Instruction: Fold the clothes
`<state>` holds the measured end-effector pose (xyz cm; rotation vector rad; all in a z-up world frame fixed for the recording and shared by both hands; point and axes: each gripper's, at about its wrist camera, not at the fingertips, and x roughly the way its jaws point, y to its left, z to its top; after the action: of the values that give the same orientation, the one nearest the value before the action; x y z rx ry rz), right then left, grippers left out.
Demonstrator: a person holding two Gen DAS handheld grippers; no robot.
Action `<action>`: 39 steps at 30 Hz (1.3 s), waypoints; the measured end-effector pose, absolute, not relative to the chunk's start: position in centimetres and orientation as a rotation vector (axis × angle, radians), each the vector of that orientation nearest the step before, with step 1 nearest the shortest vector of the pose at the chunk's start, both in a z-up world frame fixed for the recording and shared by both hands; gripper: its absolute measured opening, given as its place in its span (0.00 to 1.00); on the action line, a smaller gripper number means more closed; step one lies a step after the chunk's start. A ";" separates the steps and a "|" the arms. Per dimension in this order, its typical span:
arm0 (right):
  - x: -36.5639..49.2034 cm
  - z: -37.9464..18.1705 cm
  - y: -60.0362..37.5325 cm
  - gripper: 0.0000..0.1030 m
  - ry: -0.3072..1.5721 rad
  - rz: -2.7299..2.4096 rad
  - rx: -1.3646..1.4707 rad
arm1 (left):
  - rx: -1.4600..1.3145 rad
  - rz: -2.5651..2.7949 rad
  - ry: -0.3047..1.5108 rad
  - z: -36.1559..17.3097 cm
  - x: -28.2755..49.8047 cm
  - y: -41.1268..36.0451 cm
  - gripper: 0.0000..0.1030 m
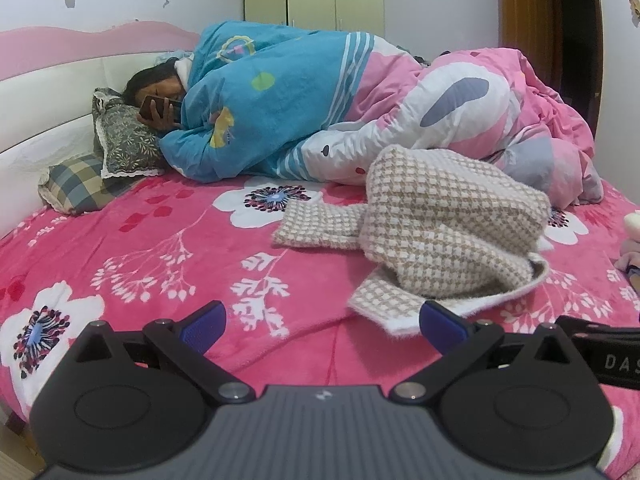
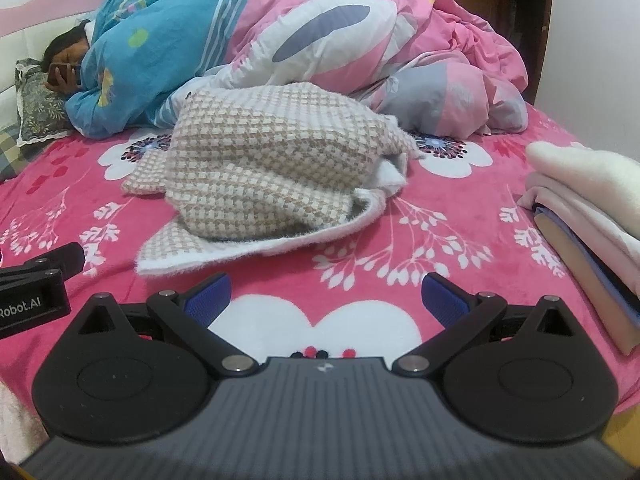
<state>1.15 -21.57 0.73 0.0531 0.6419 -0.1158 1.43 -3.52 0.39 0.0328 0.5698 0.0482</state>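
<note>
Left tool [image 1: 322, 326] wide apart, possibly brushing sweater [image 1: 440, 224]; right tool [image 2: 326, 300] apart, empty.

Folded stack [image 2: 592, 216] cut by right edge, person [image 1: 160, 92] mostly under quilt [image 1: 280, 100], perhaps holding phone

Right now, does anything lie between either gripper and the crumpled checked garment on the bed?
Nothing visible does. Only bare pink bedspread separates the open right gripper from the checked garment. The open left gripper already has its hem beside one fingertip.
</note>
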 end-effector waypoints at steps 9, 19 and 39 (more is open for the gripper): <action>0.9 0.2 -22.5 0.99 0.602 -0.096 0.097 | 0.061 0.015 0.554 -0.2 1.7 -4.0 1.00; 0.8 -2.8 -25.3 0.99 0.543 -0.003 0.091 | 0.131 -0.047 0.525 -2.3 2.6 -5.0 1.00; 5.5 -7.2 -31.6 0.95 0.481 0.054 0.277 | 0.251 -0.291 0.337 -1.6 8.4 -10.0 0.95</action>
<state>5.46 -31.57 -7.20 0.2768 0.4811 0.0535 8.42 -9.96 -1.58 0.2515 0.3366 -0.2915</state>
